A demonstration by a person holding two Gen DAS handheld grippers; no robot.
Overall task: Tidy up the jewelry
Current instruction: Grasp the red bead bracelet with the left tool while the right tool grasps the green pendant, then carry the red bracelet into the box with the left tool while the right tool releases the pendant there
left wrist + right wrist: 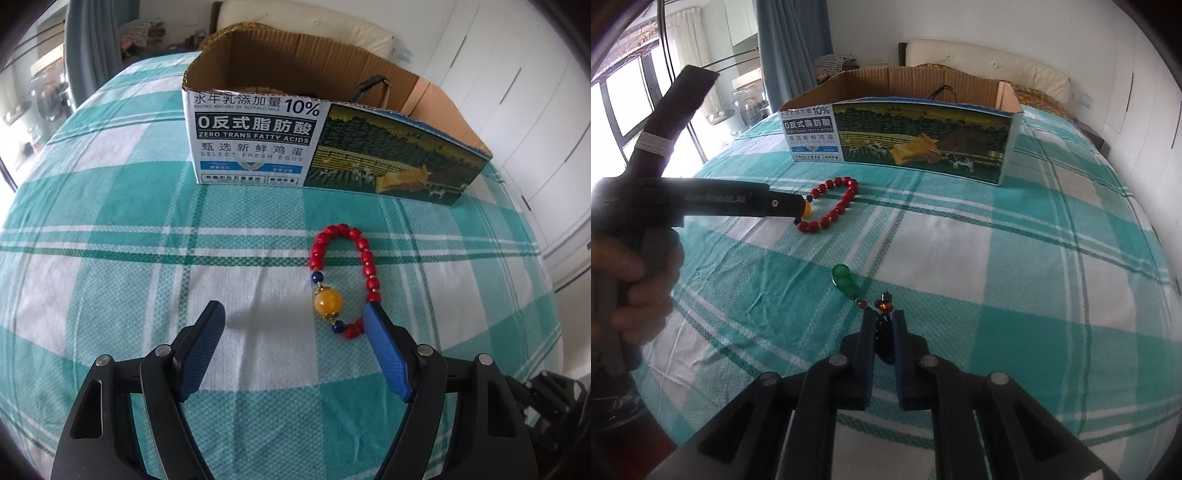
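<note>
While the left tool stands released over the bracelet lying mid-bed, the right tool is clenched on a green pendant; the box sits toward the bed's far edge.

Left wrist view: low over checked bedspread, looking forward between own fingers at red bead bracelet close ahead, open cardboard box just beyond.

Right wrist view: sits further back and to right, facing same way. Shared between views: bracelet, box, bedspread. Left gripper seen side-on.
</note>
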